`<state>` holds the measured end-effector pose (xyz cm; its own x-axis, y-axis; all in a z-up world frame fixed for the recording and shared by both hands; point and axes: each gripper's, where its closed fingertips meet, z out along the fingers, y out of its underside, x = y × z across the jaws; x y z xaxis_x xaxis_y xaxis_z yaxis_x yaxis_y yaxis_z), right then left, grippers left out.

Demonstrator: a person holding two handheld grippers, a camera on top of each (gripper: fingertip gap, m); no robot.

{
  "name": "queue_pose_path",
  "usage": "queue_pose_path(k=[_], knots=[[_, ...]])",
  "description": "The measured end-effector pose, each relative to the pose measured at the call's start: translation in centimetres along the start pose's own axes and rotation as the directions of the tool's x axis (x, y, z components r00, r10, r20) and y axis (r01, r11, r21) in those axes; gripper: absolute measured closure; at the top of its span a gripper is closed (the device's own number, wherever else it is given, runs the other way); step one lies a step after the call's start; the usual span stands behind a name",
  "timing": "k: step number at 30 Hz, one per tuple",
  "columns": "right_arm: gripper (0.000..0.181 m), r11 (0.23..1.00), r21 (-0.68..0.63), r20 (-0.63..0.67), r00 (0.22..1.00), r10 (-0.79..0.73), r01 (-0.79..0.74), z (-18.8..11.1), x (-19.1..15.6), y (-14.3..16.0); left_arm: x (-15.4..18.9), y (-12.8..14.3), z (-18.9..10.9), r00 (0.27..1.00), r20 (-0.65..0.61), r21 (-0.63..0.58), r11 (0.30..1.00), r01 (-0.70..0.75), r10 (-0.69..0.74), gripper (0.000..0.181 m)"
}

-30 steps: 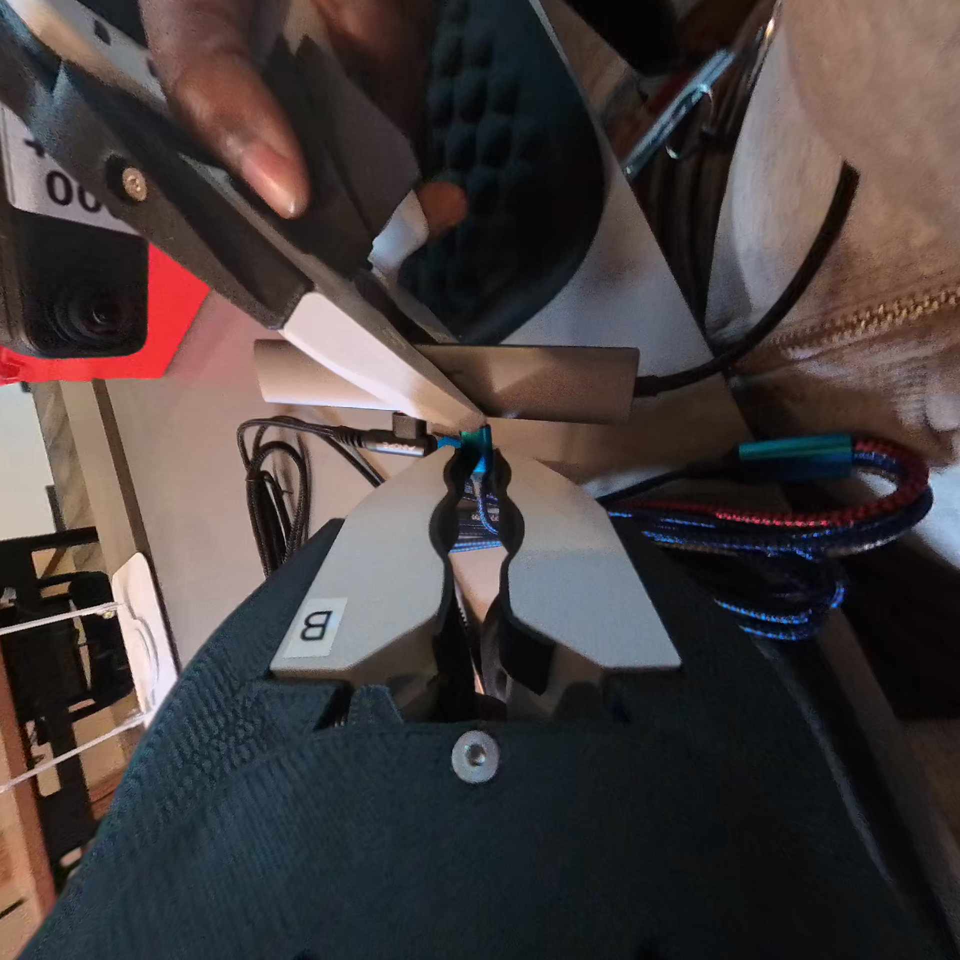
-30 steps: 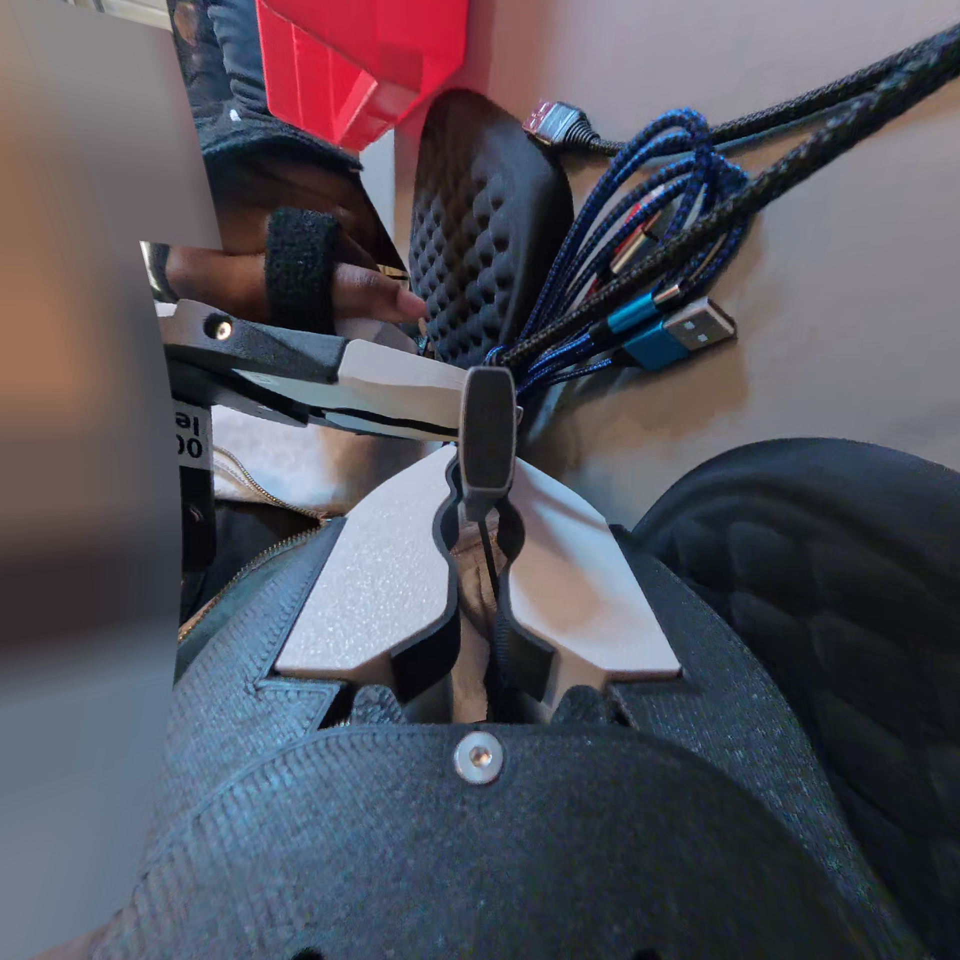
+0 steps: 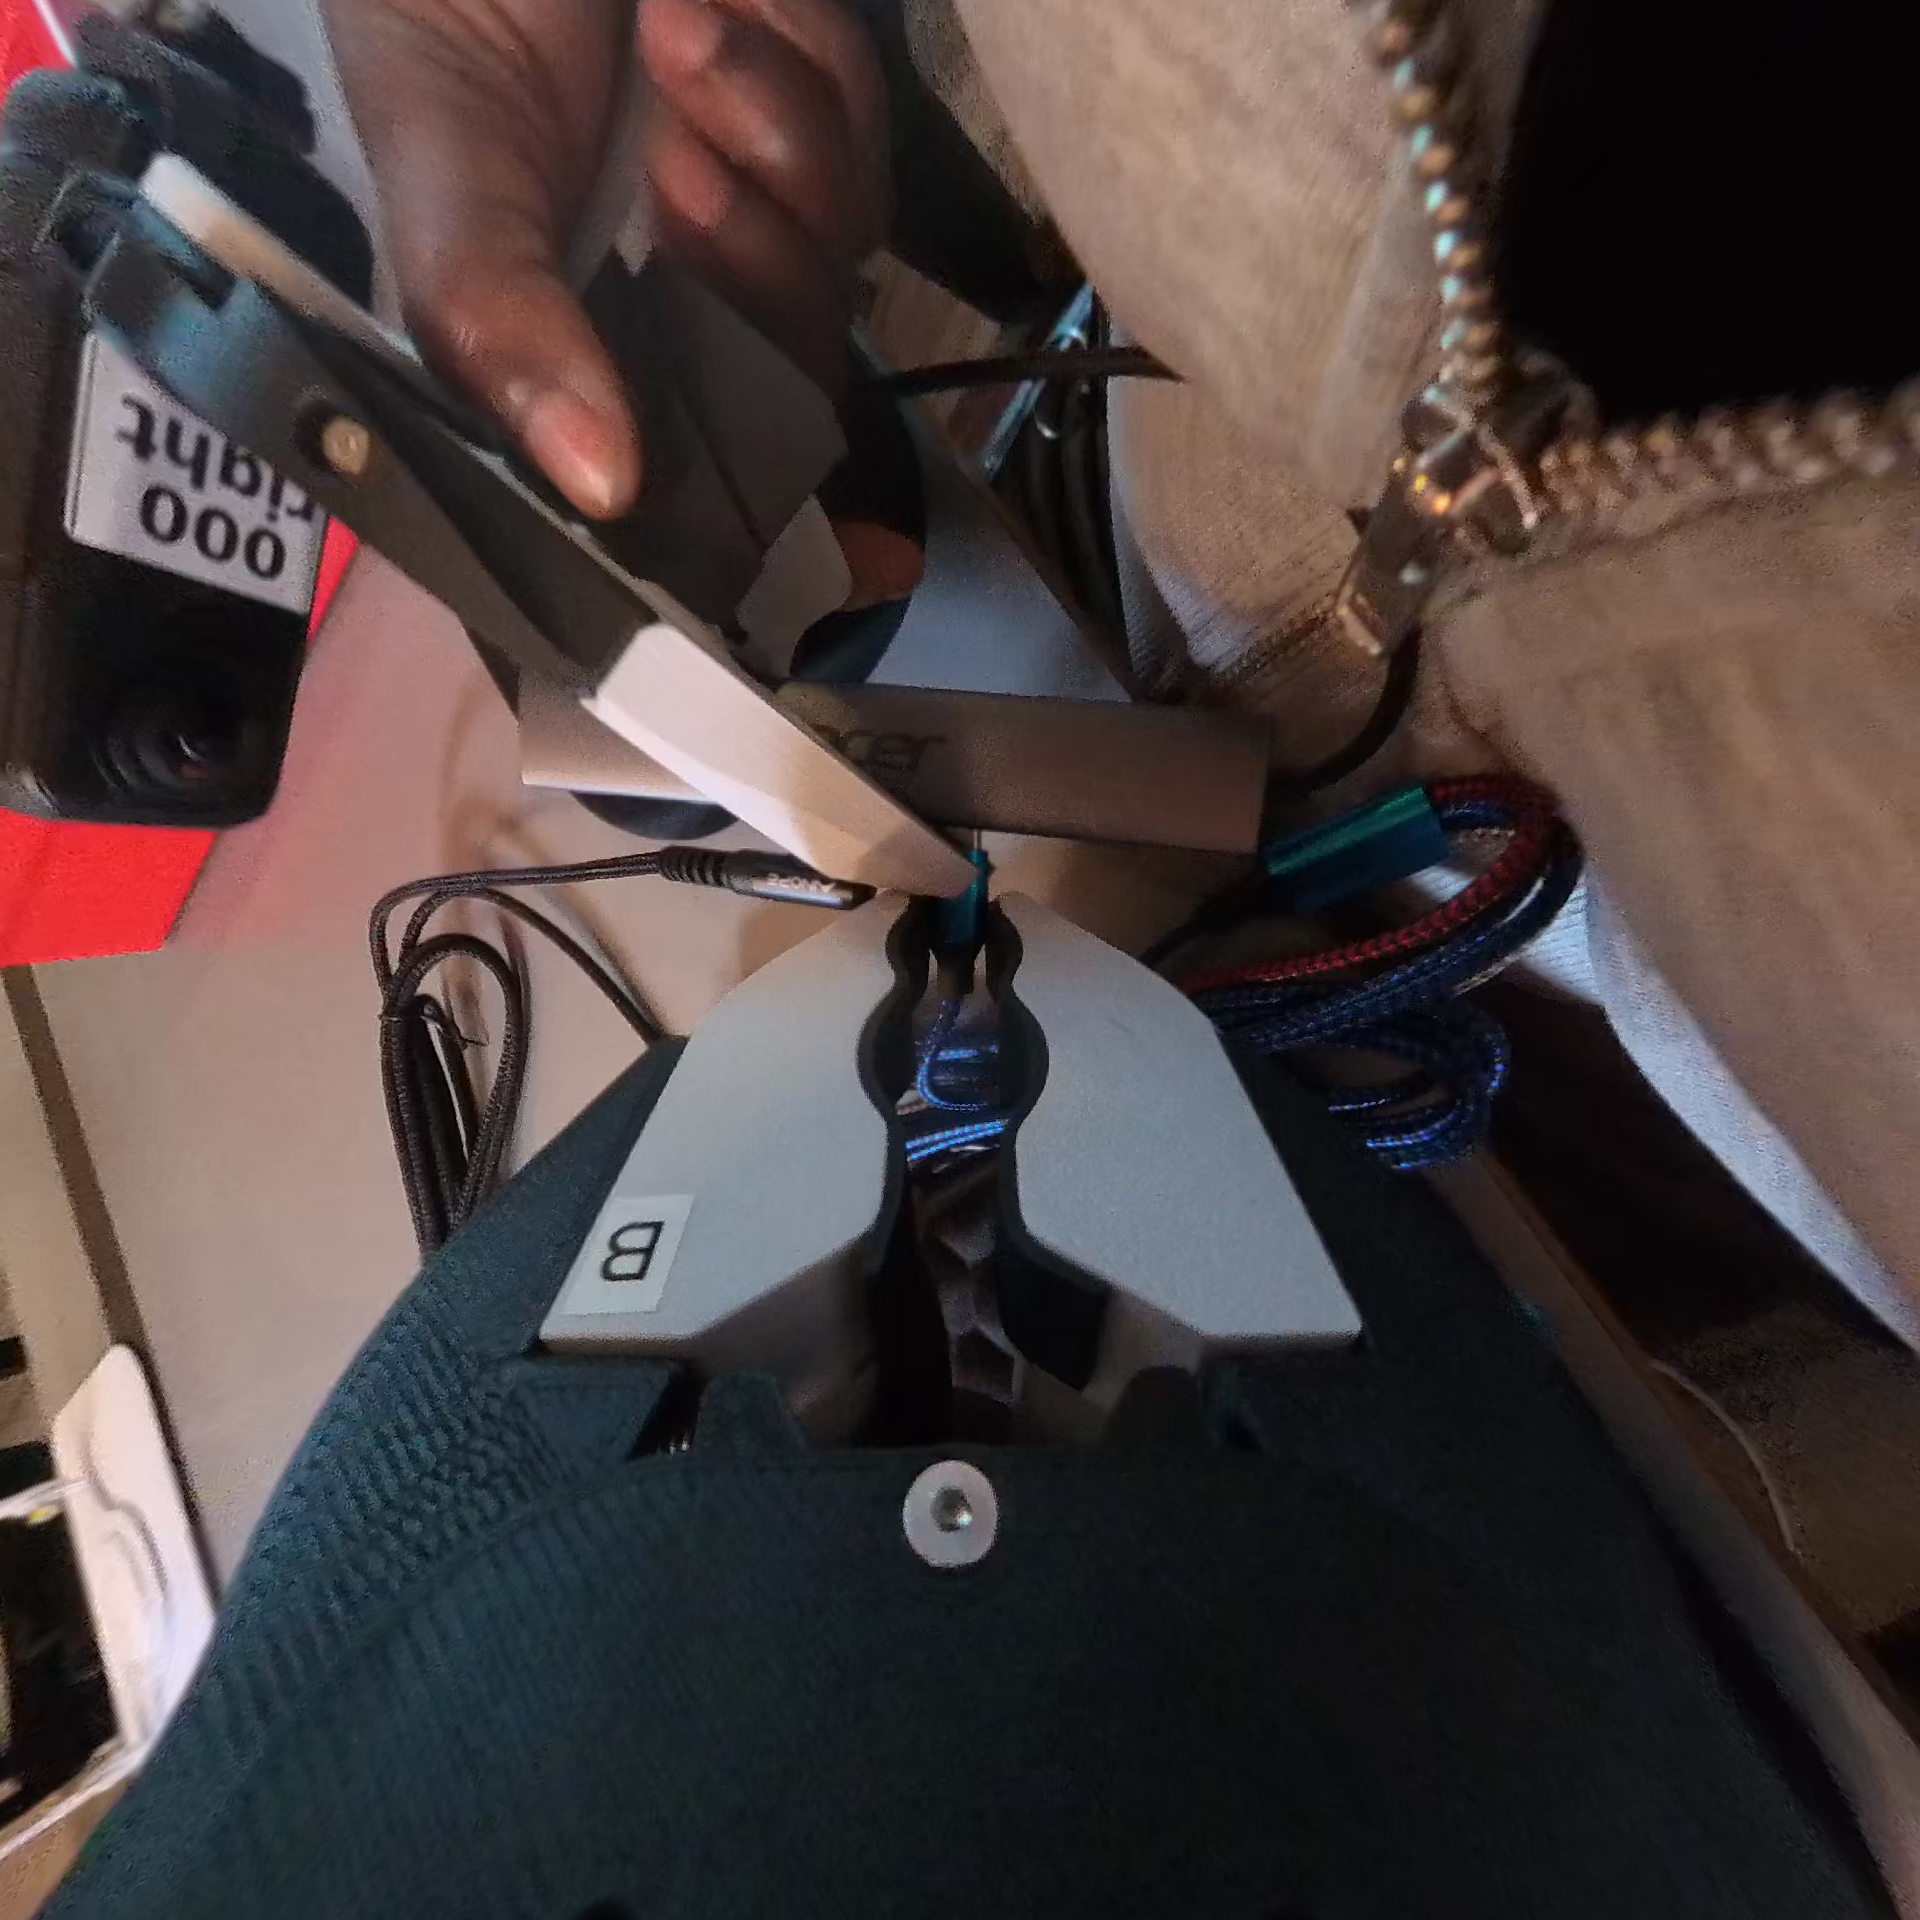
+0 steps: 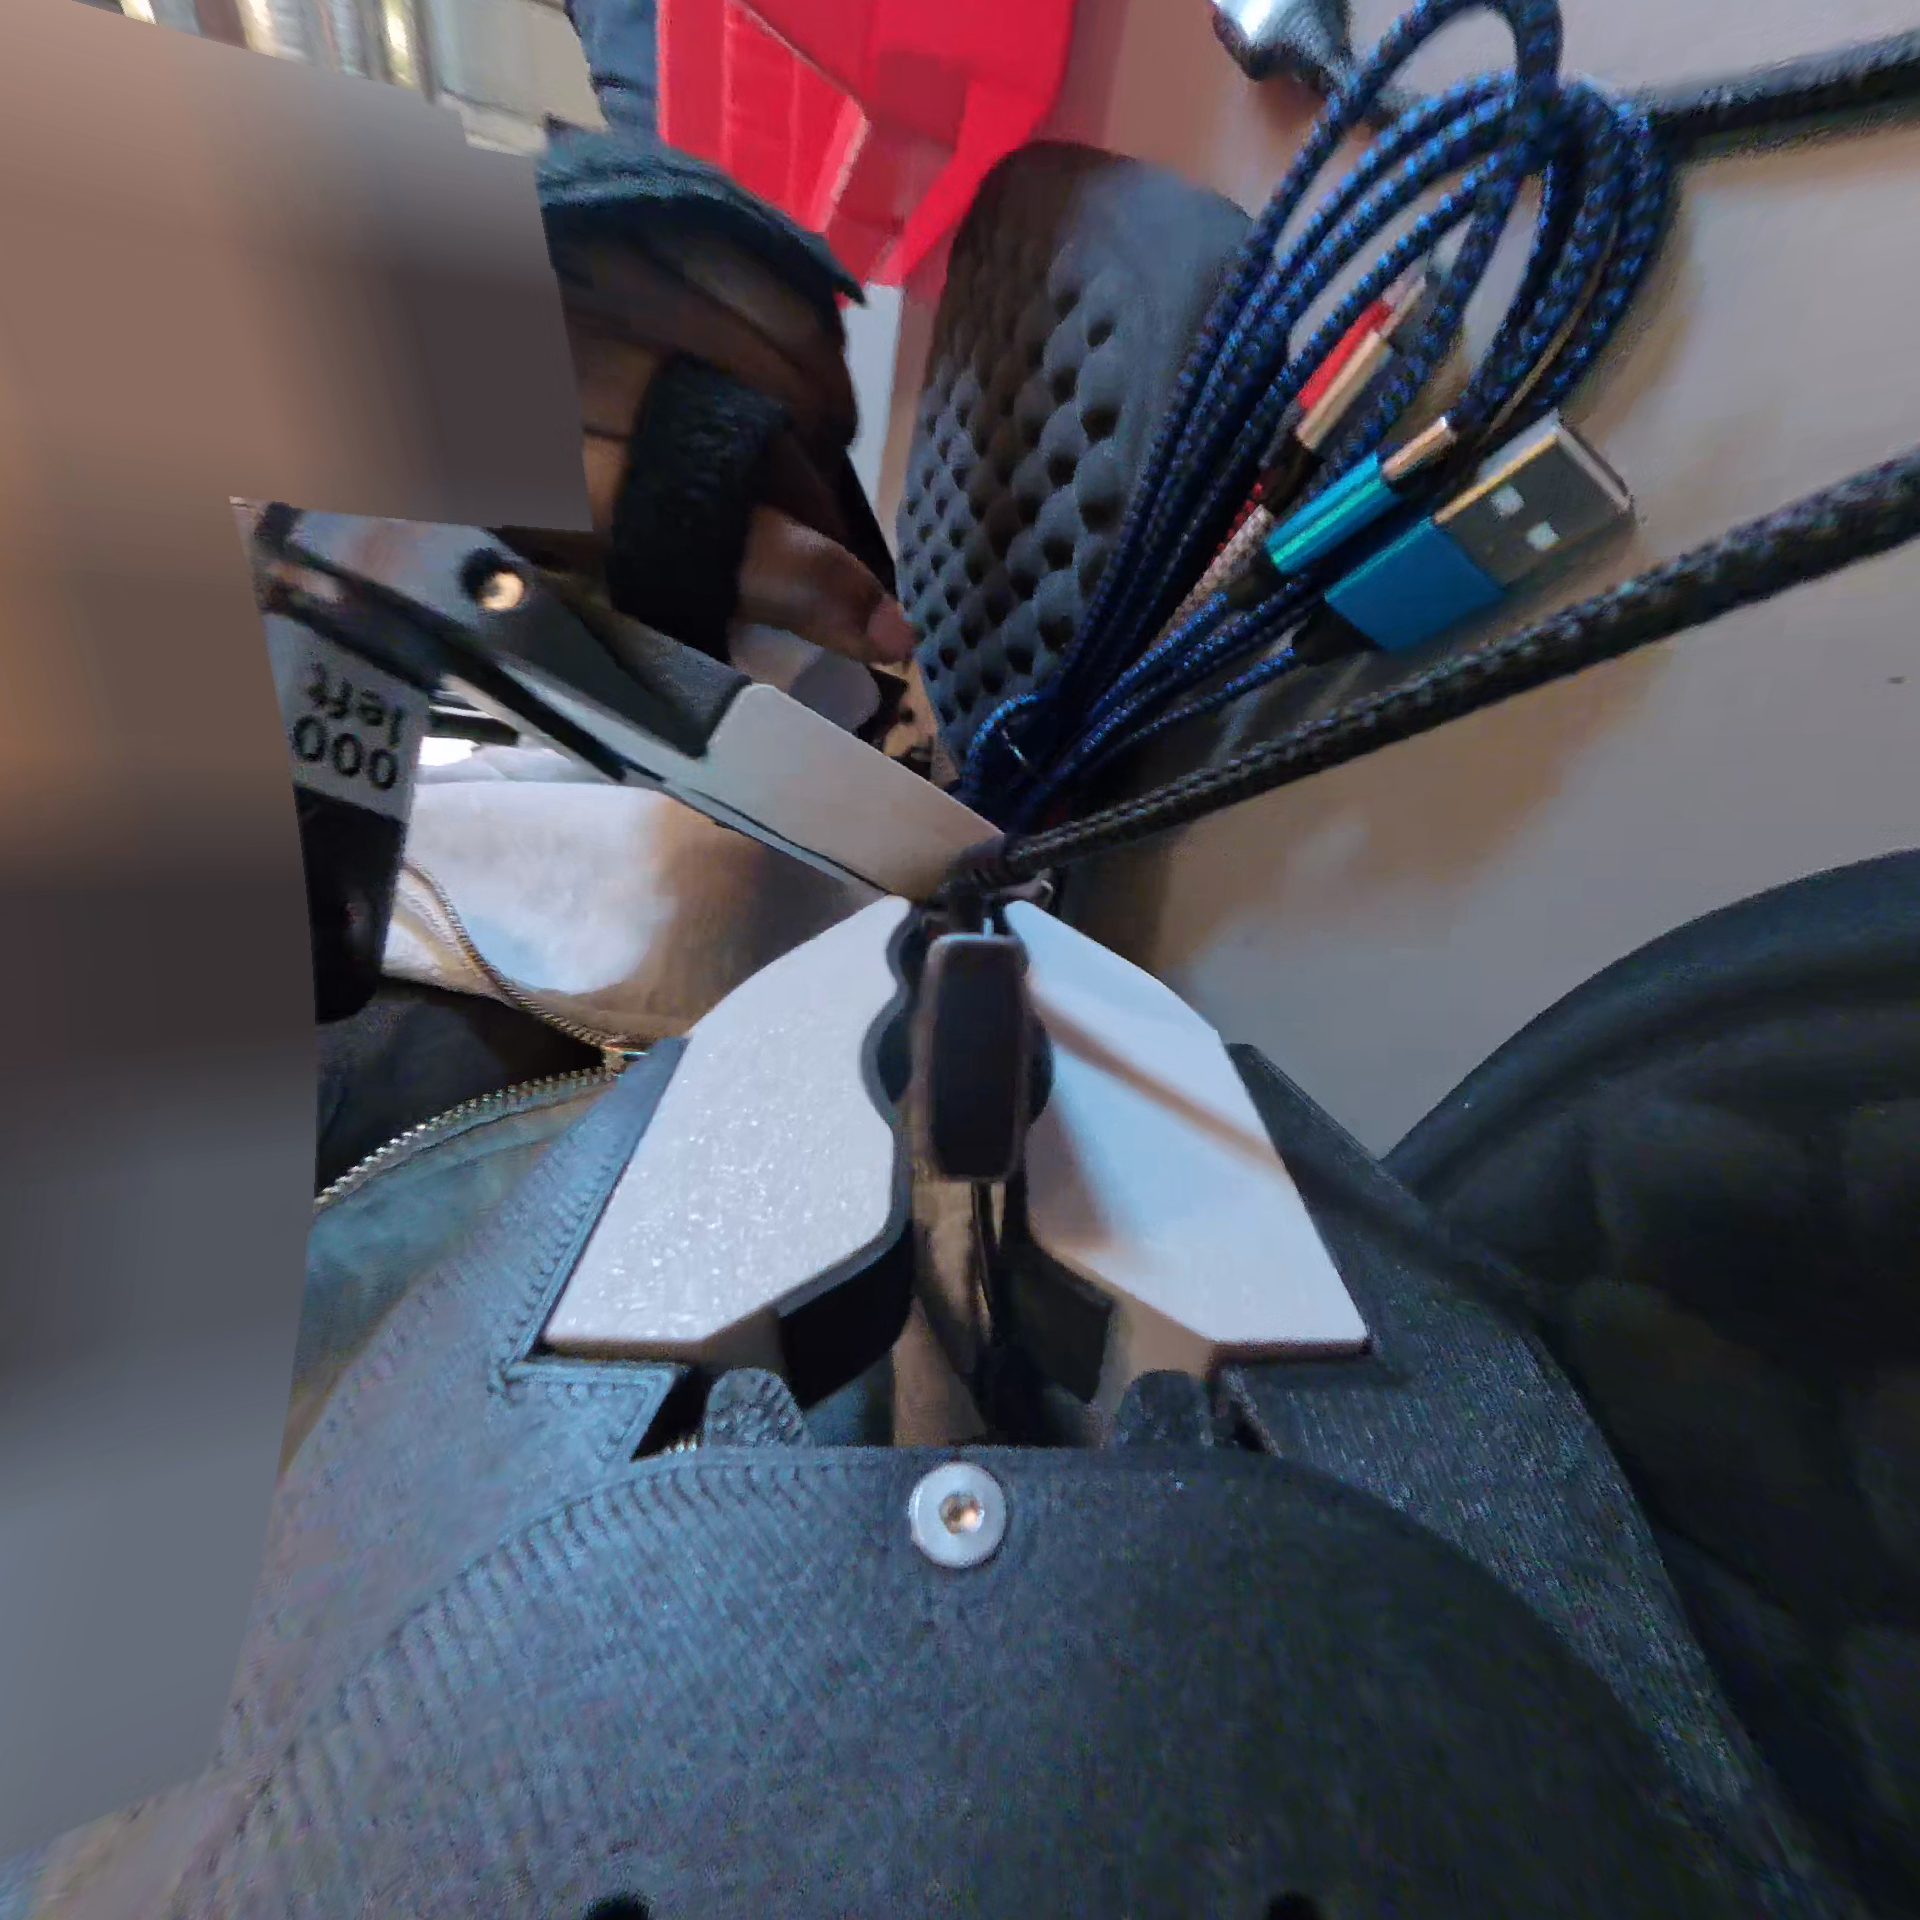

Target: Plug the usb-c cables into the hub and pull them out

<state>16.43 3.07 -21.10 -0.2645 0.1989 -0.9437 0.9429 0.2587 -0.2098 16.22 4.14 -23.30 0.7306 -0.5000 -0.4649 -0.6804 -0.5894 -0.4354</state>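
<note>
teal usb-c plug (image 3: 962, 914) pinched in left gripper (image 3: 954, 920), tip hidden, right gripper (image 4: 971, 940) clamping grey hub (image 4: 971, 1049)

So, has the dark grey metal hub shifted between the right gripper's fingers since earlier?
Yes: the hub sits deeper, back from the right gripper's fingertips.

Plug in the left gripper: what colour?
Teal plug, clearest in the left wrist view.

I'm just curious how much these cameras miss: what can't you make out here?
- Left wrist view: where the teal plug meets the hub, covered by the other gripper's finger.
- Right wrist view: the hub's sockets, seen only end-on.
- Right wrist view: the left side, under an added blur.
</note>
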Motion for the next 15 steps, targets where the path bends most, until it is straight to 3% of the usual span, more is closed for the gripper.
queue_pose_path(k=[4,6,9,13,15], knots=[[0.134,0.999,0.03,0.062,0.997,-0.042,0.04,-0.5,-1.2,0.1,-0.1,0.2,-0.1,0.998,0.036,-0.027,0.999,-0.043,0.044,0.17],[0.14,0.997,-0.005,0.037,0.997,-0.072,0.073,-0.4,-1.0,1.2,-0.2,0.3,-0.3,0.998,0.039,-0.037,0.998,-0.049,0.05,0.17],[0.17,0.991,0.057,-0.048,0.992,-0.116,0.119,-0.6,-0.2,1.1,-0.3,0.2,-0.5,0.997,0.059,-0.016,0.999,-0.039,0.04,0.17],[0.171,0.991,0.113,-0.047,0.997,-0.069,0.074,-0.3,0.0,0.9,-0.2,0.4,-0.5,0.997,0.068,-0.019,1.0,-0.024,0.025,0.171],[0.172,0.996,0.076,-0.047,0.998,-0.051,0.054,-0.2,0.0,1.0,-0.2,0.6,-0.5,0.991,0.085,-0.074,0.993,-0.097,0.103,0.171]])
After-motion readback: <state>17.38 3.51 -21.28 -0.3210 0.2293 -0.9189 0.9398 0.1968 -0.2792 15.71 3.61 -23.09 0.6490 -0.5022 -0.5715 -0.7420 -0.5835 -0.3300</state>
